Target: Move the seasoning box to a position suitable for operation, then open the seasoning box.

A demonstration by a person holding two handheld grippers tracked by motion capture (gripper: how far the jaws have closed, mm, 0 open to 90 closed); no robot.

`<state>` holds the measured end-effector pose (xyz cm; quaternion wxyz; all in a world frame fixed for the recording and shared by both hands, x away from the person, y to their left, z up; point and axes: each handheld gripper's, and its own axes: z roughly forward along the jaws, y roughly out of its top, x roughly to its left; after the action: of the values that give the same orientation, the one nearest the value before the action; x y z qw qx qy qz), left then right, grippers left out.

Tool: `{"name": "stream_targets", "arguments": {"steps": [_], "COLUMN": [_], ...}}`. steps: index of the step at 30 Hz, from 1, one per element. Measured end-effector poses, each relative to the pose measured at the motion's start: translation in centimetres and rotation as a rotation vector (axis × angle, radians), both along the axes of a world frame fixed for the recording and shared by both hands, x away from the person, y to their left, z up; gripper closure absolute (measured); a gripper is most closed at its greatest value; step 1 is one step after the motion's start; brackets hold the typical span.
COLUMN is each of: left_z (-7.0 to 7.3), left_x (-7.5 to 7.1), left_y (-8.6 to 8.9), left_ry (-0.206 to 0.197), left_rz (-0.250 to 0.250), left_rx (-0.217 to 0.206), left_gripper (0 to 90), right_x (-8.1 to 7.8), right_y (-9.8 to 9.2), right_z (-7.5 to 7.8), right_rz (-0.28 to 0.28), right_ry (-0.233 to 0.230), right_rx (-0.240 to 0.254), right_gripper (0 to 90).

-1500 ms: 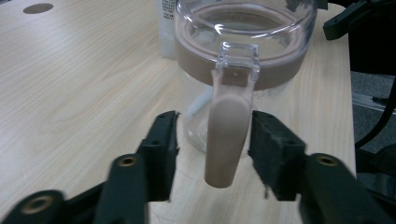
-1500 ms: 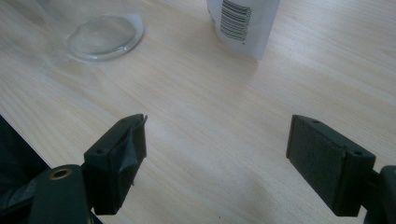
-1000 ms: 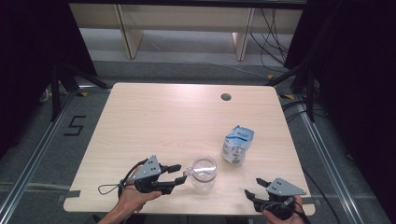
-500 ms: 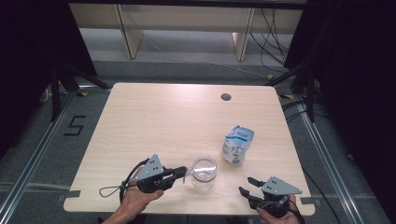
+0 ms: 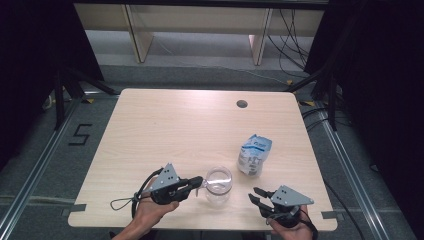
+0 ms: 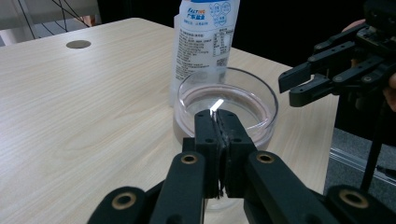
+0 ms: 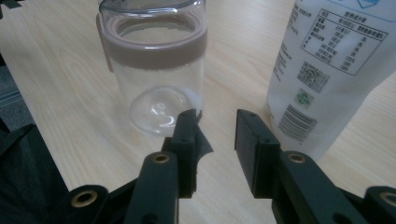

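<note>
The left tool [image 5: 196, 182] is pinched tight on a thin tab at the rim of the clear jar [image 5: 218, 185], its jaws pressed together with only the glinting edge between them. The right tool [image 5: 258, 196] hangs with its jaws narrowly apart and holds nothing; the jar stands just ahead of it to one side and the white pouch [image 5: 254, 155] to the other.

The step in hand appears to be steadying or opening the jar. To do it well, the left grip should stay square on the tab while the jar's base keeps flat on the bench [image 5: 165, 130]; a twist could tip it.

The jar, banded brown near its top, looks empty. The pouch stands upright and sealed, its contents hidden.
</note>
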<state>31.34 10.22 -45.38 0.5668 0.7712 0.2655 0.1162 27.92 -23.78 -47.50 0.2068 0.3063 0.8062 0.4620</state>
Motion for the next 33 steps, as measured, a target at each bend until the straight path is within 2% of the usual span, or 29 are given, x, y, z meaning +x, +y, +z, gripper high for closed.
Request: {"name": "stream_targets", "arguments": {"steps": [4, 5, 8, 10, 11, 13, 14, 16, 17, 18, 19, 21, 23, 25, 26, 27, 30, 33], "left_z": [0.0, 0.1, 0.0, 0.1, 0.1, 0.0, 0.0, 0.1, 0.2, 0.2, 0.1, 0.1, 0.1, 0.1, 0.1, 0.1, 0.2, 0.1], "left_x": [0.2, 0.1, 0.3, 0.2, 0.2, 0.2, 0.2, 0.1, 0.1, 0.1, 0.1, 0.1, 0.2, 0.2, 0.2, 0.2, 0.1, 0.2], "left_y": [-0.2, -0.2, -0.4, -0.4, -0.5, -0.5, -0.5, -0.4, -0.3, -0.3, -0.3, -0.3, -0.3, -0.3, -0.2, -0.2, -0.2, -0.2], "left_ry": [0.001, 0.004, 0.002, 0.003, 0.002, 0.000, -0.003, 0.000, 0.000, 0.000, -0.001, 0.002, 0.006, 0.006, 0.006, 0.005, 0.005, 0.002], "left_rz": [-0.008, -0.001, -0.007, -0.002, -0.004, -0.011, -0.009, -0.001, -0.002, -0.003, -0.012, -0.011, -0.010, -0.012, -0.012, -0.011, -0.003, -0.009], "left_rx": [-0.006, 0.007, 0.003, 0.015, 0.015, 0.005, 0.006, 0.010, 0.010, 0.009, -0.001, -0.009, -0.013, -0.013, -0.013, -0.013, -0.002, -0.008], "left_gripper": [87.0, 87.0, 87.0, 87.0, 86.9, 86.9, 86.9, 86.9, 86.9, 86.9, 86.9, 86.9, 86.6, 86.4, 86.4, 86.3, 86.3, 86.4], "right_x": [0.3, 0.4, 0.7, 0.7, 0.8, 0.9, 1.0, 0.9, 1.1, 1.2, 1.2, 1.3, 1.3, 1.6, 1.5, 1.5, 1.5, 1.5], "right_y": [0.6, 0.7, 1.0, 1.1, 1.2, 1.4, 1.5, 1.8, 1.8, 1.8, 1.9, 2.0, 2.0, 1.9, 1.9, 1.9, 2.0, 2.1], "right_z": [0.1, 0.1, 0.1, 0.1, 0.1, 0.0, 0.1, 0.3, 0.3, 0.3, 0.4, 0.4, 0.4, 0.3, 0.3, 0.3, 0.2, 0.2], "right_rz": [0.005, 0.005, 0.028, 0.040, 0.039, 0.058, 0.046, 0.039, 0.056, 0.057, 0.052, 0.054, 0.049, 0.054, 0.041, 0.046, 0.044, 0.051], "right_ry": [0.018, 0.007, -0.012, 0.006, -0.015, -0.001, -0.022, 0.004, 0.004, -0.023, -0.014, -0.024, 0.002, -0.026, -0.023, 0.002, -0.014, 0.004], "right_rx": [0.003, 0.003, -0.006, -0.005, -0.007, 0.006, 0.001, 0.018, 0.017, 0.011, 0.021, 0.022, 0.055, 0.063, 0.064, 0.068, 0.064, 0.071], "right_gripper": [73.8, 74.6, 77.7, 79.2, 79.6, 80.9, 81.4, 83.0, 83.6, 84.1, 84.9, 86.9, 89.2, 90.0, 90.0, 90.0, 90.0, 90.0]}}
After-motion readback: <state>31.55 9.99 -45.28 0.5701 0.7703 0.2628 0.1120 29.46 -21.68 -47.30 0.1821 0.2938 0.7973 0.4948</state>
